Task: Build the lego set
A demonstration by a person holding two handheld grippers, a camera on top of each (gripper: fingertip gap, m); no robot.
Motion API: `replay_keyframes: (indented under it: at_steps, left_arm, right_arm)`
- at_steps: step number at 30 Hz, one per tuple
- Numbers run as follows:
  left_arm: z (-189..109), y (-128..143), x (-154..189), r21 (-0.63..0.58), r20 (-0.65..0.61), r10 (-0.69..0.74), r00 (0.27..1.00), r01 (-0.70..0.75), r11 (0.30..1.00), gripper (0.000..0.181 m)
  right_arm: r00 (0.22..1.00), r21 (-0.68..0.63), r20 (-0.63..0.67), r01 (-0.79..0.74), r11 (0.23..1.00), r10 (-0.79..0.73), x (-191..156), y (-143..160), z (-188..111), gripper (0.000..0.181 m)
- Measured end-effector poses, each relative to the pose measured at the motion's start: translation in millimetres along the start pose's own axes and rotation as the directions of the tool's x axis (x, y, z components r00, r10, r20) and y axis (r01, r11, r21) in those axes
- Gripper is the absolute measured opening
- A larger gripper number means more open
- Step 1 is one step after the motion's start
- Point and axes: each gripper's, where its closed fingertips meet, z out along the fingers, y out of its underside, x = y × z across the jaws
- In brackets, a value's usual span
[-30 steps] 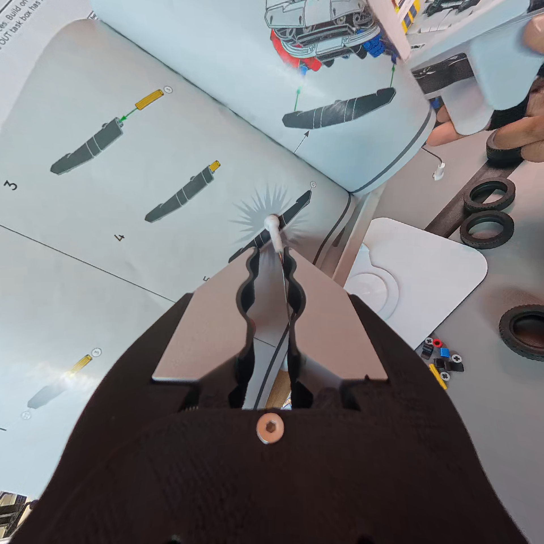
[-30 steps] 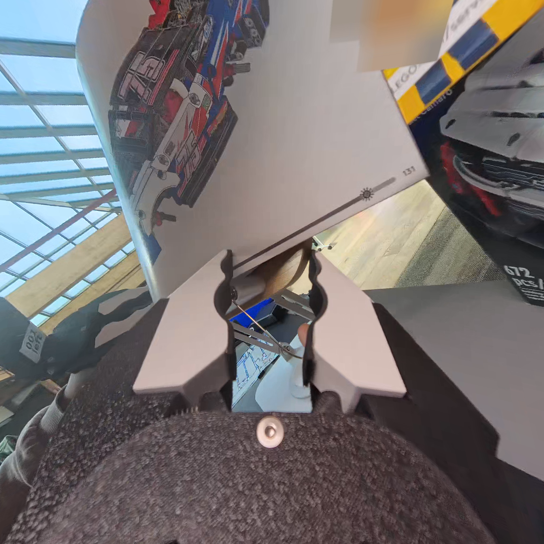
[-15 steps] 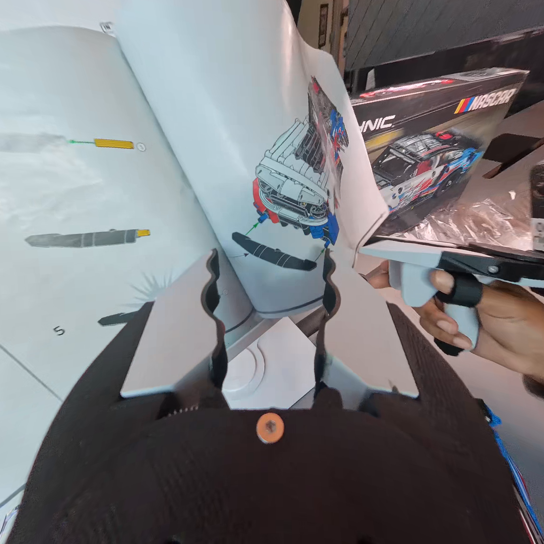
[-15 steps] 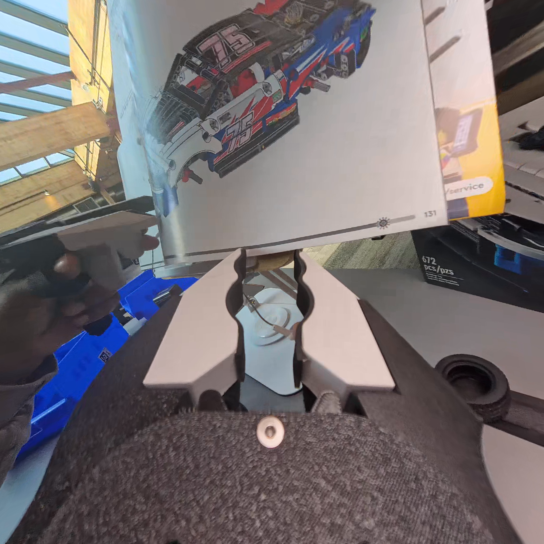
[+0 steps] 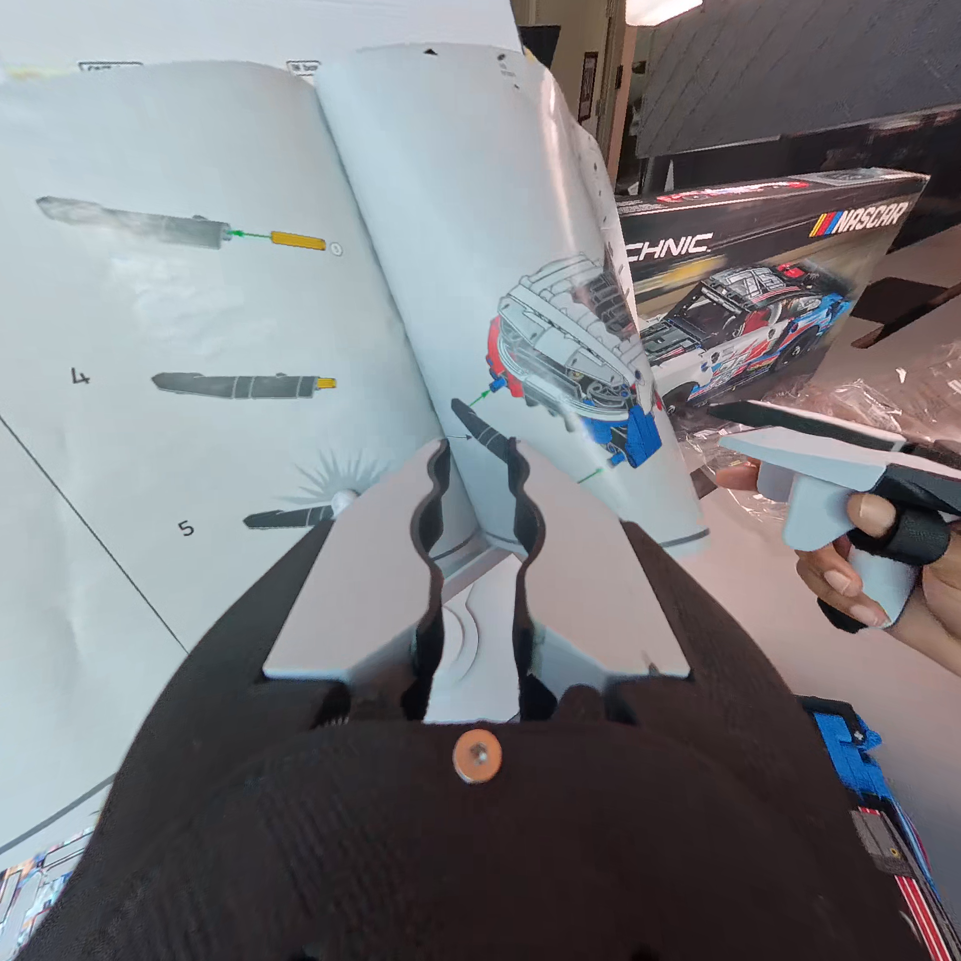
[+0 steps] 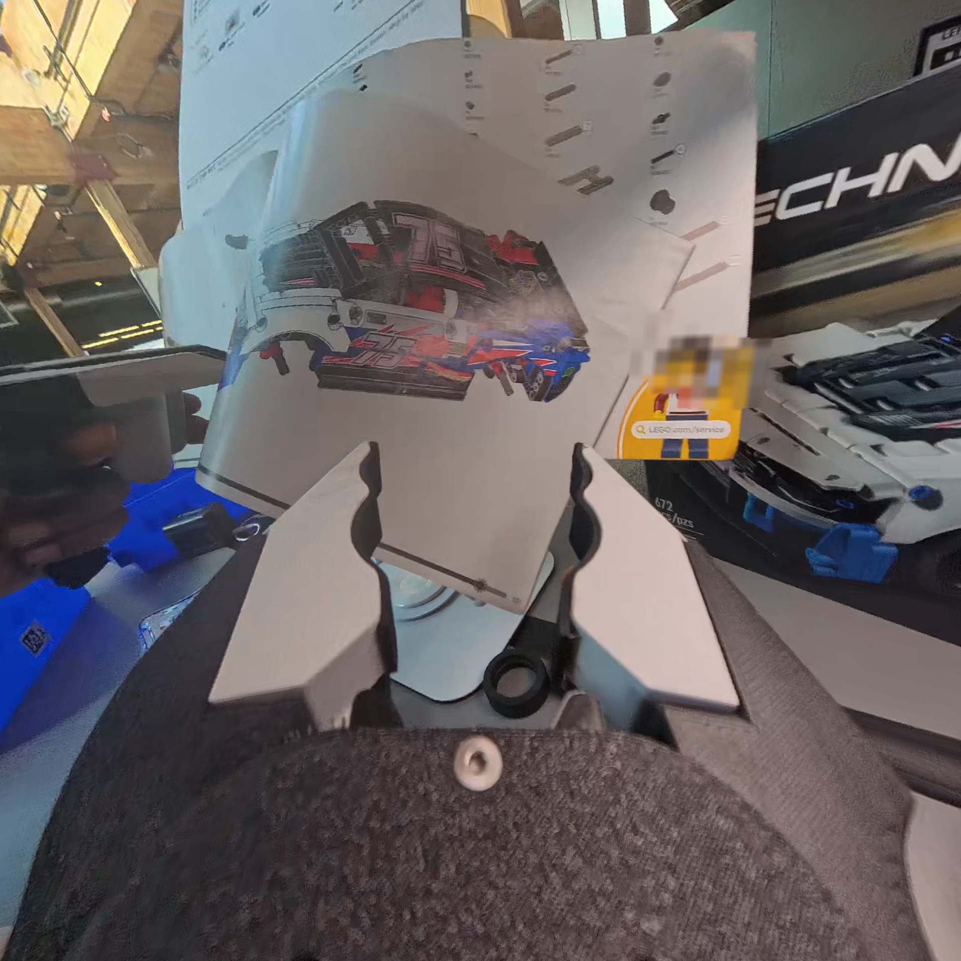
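Presently noted, left to right. Instruction booklet (image 5: 208, 322) propped open at far left, one page (image 5: 499, 260) curling upright and unsupported. Left hand-held gripper (image 5: 478, 452) part-open at the booklet's lower spine, gripping nothing. Right hand-held gripper (image 6: 473, 452) wide open, empty, the loose page's lower edge hanging between its jaws. Black tyre (image 6: 515, 684) lying on the counter (image 6: 832, 671) below; set box (image 5: 754, 291) standing at far right. Risk: unheld page likely to flop back, losing the step; jaws closing askew could crease or tear it.
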Motion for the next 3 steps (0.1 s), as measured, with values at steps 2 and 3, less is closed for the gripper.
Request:
replay_keyframes:
  at_steps: [2,3]
  left_arm:
    - [0,-1,10,0.011,-0.017,0.016,1.0,-0.016,1.0,0.023]
    - [2,-1,16,0.012,-0.042,0.006,0.999,-0.006,1.0,0.025]
  right_arm:
    - [0.998,-0.033,0.059,0.024,0.999,-0.022,-25,-5,15,0.088]
    - [0.995,-0.054,0.103,0.019,0.998,-0.013,-40,-7,22,0.093]
